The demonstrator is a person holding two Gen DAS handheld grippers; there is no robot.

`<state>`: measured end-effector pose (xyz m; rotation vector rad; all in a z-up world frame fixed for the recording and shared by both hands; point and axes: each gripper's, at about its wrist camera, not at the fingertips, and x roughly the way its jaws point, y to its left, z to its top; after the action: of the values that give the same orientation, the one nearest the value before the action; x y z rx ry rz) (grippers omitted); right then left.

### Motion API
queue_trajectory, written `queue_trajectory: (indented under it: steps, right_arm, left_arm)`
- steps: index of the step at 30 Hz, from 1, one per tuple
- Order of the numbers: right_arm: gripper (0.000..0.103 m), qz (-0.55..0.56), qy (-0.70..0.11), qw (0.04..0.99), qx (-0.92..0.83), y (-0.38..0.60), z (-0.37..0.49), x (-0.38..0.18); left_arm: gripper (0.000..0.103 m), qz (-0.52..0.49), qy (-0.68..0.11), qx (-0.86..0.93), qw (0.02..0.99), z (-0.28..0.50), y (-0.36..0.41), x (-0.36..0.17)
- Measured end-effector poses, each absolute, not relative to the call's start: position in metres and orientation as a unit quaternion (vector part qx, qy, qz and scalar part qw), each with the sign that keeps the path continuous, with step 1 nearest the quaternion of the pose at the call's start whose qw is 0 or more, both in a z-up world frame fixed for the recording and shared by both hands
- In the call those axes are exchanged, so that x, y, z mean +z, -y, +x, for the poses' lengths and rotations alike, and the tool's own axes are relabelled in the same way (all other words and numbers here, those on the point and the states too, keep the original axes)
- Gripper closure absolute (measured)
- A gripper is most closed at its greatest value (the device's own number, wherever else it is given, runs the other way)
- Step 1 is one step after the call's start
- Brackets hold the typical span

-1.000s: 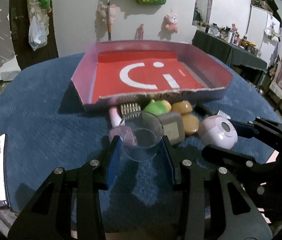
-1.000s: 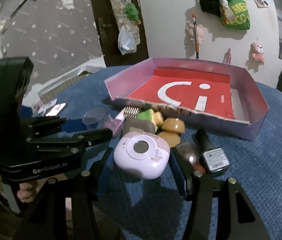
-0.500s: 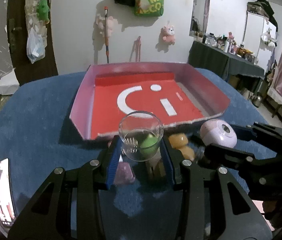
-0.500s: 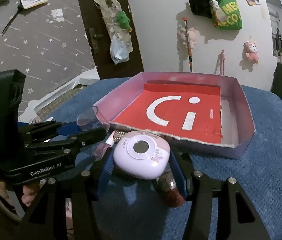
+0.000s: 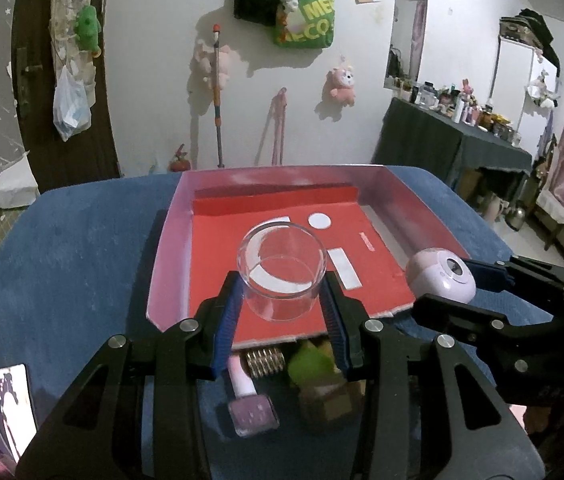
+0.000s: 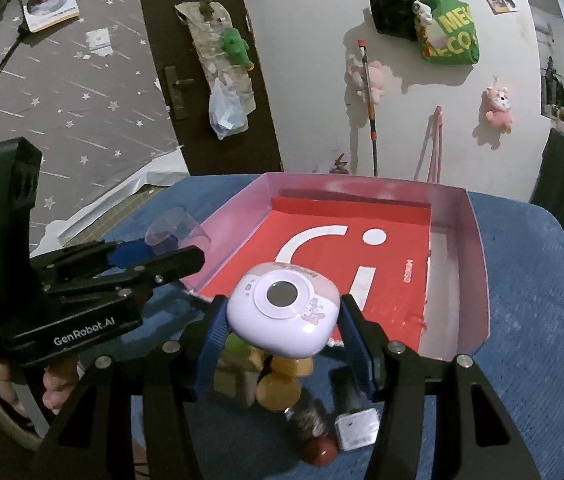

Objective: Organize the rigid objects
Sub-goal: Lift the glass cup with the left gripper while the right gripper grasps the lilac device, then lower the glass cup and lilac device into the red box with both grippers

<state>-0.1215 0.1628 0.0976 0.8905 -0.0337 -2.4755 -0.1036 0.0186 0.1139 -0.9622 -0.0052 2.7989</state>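
Note:
My left gripper point(image 5: 282, 300) is shut on a clear glass cup point(image 5: 282, 276) and holds it upright above the near edge of the red-floored pink box point(image 5: 218, 264). My right gripper point(image 6: 282, 322) is shut on a lilac rounded device point(image 6: 283, 316) with a round dark lens, held above the box's near edge point(image 6: 477, 280). The device also shows in the left wrist view point(image 5: 439, 276), and the cup shows in the right wrist view point(image 6: 176, 228). The box floor is bare.
On the blue cloth point(image 5: 62, 264) in front of the box lie a pink nail-polish bottle point(image 5: 248, 400), a gold ridged piece point(image 5: 264, 361), a green toy point(image 5: 309, 364), yellow rounds point(image 6: 282, 388), a dark bottle point(image 6: 313, 428) and a silver-capped item point(image 6: 355, 426). A phone point(image 5: 12, 408) lies at the left edge.
Both grippers have lifted their objects off the cloth and carried them forward, from among the clutter to above the box's near edge.

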Motion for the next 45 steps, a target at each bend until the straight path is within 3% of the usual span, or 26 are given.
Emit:
queue_trajectory:
  steps: [17, 31, 45]
  right_arm:
    - [0.045, 0.370, 0.002, 0.195, -0.908, -0.171, -0.188, 0.082]
    - [0.045, 0.418, 0.005, 0.155, -0.895, -0.175, -0.259, 0.050]
    - [0.045, 0.454, 0.004, 0.131, -0.881, -0.180, -0.290, 0.026]
  left_arm:
    - [0.065, -0.348, 0.002, 0.933, 0.090, -0.174, -0.021, 0.108]
    - [0.065, -0.413, 0.012, 0.908, 0.075, -0.247, -0.023, 0.064]
    - [0.065, -0.470, 0.005, 0.881, 0.057, -0.269, -0.023, 0.030]
